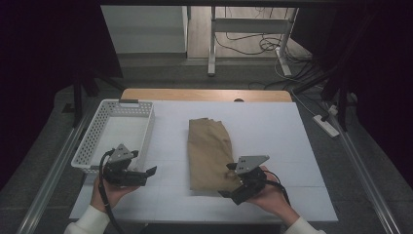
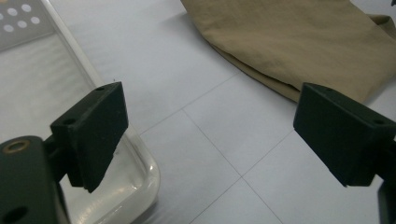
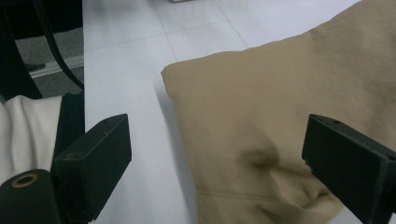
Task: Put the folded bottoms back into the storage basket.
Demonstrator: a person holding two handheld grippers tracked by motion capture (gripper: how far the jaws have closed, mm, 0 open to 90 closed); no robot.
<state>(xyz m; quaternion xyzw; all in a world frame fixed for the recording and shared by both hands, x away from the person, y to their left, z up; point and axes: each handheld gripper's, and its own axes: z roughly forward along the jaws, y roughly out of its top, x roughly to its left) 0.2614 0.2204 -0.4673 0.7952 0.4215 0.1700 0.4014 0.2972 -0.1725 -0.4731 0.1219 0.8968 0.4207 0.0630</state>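
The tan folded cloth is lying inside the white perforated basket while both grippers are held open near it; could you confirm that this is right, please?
Not quite. The tan folded cloth lies on the white table surface, to the right of the white perforated basket, not in it, as the high view shows. The rest holds: the left gripper and the right gripper are both open near it.

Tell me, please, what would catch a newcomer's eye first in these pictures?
Most likely the tan folded cloth, lying at the middle of the white table as its one patch of colour. Next, the two black grippers at the near edge: the right gripper sits at the cloth's near right corner with jaws open, the left gripper open beside the white perforated basket on the left.
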